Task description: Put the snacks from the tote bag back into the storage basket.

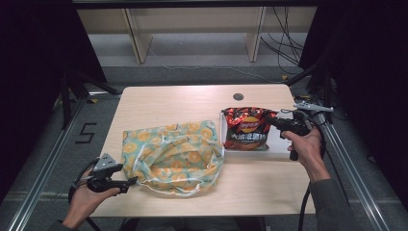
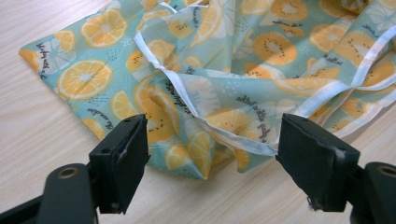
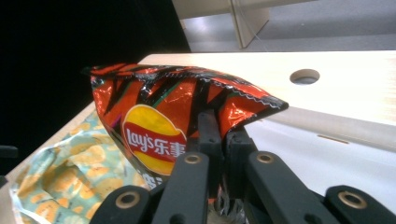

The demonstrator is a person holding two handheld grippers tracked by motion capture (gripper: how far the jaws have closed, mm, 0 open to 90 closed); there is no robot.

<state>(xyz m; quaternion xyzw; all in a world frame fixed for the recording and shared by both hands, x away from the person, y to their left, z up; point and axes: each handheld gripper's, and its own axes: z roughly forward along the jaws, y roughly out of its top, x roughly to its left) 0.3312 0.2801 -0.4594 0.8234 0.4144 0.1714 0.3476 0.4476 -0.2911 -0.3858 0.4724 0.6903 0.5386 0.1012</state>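
Pinching crisp bag point(image 3: 159, 116) edge, right fingers point(image 3: 208, 135)

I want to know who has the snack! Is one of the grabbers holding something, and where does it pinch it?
The right gripper is shut on the chip bag, pinching its crimped side edge. The left gripper is open by the fruit-print bag, holding nothing.

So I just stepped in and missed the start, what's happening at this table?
A person works with a gripper in each hand. The right gripper is shut on the edge of a red chip bag, held over a white tray at the table's right side. The left gripper sits open at the near edge of a fruit-print fabric bag lying crumpled mid-table, with the fabric's edge between its jaws but not pinched.
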